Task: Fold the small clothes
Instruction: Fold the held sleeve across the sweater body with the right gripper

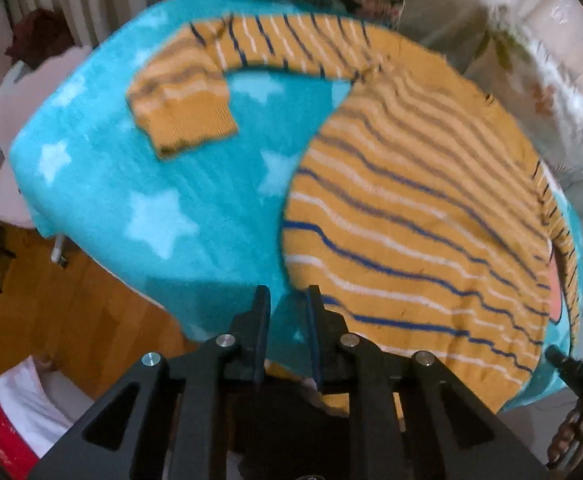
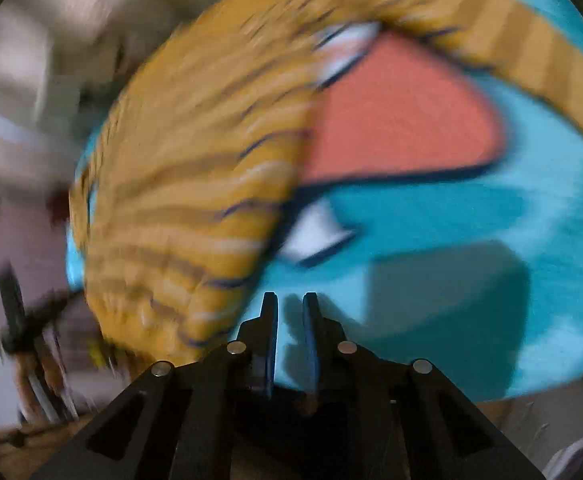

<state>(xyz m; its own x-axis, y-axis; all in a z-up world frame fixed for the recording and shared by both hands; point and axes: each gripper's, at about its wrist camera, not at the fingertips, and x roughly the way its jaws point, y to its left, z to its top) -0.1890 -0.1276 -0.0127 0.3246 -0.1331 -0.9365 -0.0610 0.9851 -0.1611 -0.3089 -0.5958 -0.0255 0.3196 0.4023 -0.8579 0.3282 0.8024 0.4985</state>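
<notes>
Left tongs (image 1: 286,298) narrowly parted, empty, above the hem of the striped sweater (image 1: 411,216). Right tongs (image 2: 290,304) likewise narrow, empty; view blurred. Sweater spread on turquoise star blanket (image 1: 163,184), sleeve (image 1: 195,96) folded beyond.

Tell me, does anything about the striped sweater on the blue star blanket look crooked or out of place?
Yes. The sweater lies flat on the blanket, but its sleeve bends back at the elbow, cuff pointing toward the hem instead of lying straight. Its hem hangs past the blanket's near edge. No damage visible; the right wrist view is too blurred.
</notes>
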